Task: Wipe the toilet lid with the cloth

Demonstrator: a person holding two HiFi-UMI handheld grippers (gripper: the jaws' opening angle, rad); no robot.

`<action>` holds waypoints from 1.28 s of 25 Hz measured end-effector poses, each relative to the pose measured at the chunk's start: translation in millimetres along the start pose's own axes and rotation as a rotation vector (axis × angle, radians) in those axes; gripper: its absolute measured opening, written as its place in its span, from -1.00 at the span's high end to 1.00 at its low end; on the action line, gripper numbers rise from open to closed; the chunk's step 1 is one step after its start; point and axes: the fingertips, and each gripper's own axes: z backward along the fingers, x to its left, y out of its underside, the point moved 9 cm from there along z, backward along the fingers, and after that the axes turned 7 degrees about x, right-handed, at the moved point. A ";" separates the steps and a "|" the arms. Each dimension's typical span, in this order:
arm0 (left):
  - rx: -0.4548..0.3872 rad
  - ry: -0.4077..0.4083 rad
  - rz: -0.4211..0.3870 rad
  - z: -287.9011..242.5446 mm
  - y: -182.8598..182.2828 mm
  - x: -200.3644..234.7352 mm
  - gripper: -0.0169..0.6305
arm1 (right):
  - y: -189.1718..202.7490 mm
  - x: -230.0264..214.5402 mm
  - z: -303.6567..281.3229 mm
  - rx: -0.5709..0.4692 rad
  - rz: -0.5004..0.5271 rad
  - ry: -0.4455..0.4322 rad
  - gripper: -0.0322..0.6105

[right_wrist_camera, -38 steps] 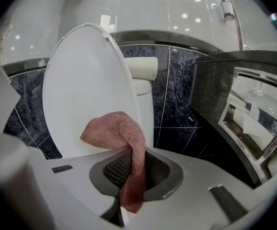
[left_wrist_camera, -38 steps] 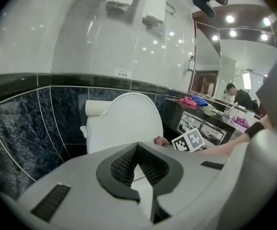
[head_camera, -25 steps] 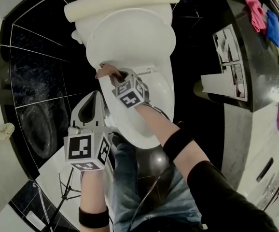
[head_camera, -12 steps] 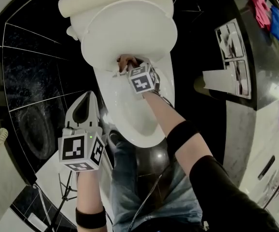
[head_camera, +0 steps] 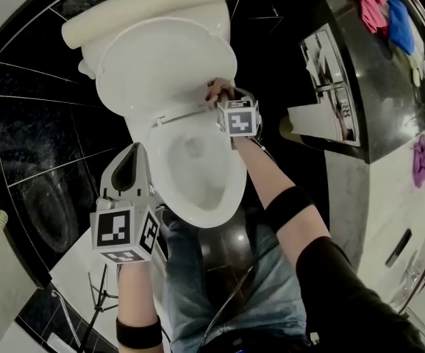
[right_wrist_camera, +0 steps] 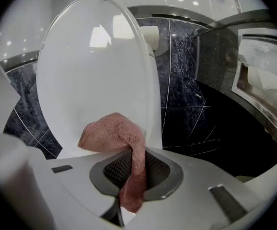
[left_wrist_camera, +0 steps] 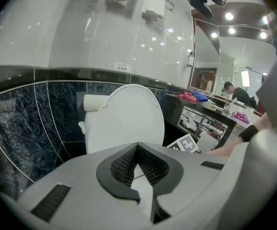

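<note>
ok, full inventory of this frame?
lid: 1, white, raised
cistern: 1, white, behind lid
bowl: 1, white, below lid
cloth: 1, pink, in right claw by lid's base
counter: 1, dark, right of toilet
paper holder: 1, silver, counter front
pink rag: 1, pink, counter's far end
blue rag: 1, blue, beside pink rag
purple rag: 1, purple, nearer, far right
left claw: 1, grey, shut, empty, left of bowl
right claw: 1, grey, shut on cloth
</note>
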 end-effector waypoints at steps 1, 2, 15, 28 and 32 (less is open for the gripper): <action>-0.001 -0.004 0.004 1.3 -0.3 1.0 0.95 | 1.3 6.9 3.6 0.004 0.012 -0.017 0.69; -0.003 -0.009 0.011 2.7 -0.3 2.7 0.95 | 2.0 17.9 8.1 0.006 0.053 -0.037 0.69; 0.011 -0.060 0.030 12.7 29.6 45.1 0.95 | 26.8 208.4 -58.2 0.141 0.539 -0.302 0.69; 0.044 -0.046 0.038 -4.4 57.6 46.4 0.95 | 38.7 123.2 -81.0 0.195 0.395 -0.176 0.69; 0.030 -0.030 0.031 -8.2 48.7 32.3 0.95 | 46.7 70.3 -73.9 0.230 0.322 -0.095 0.69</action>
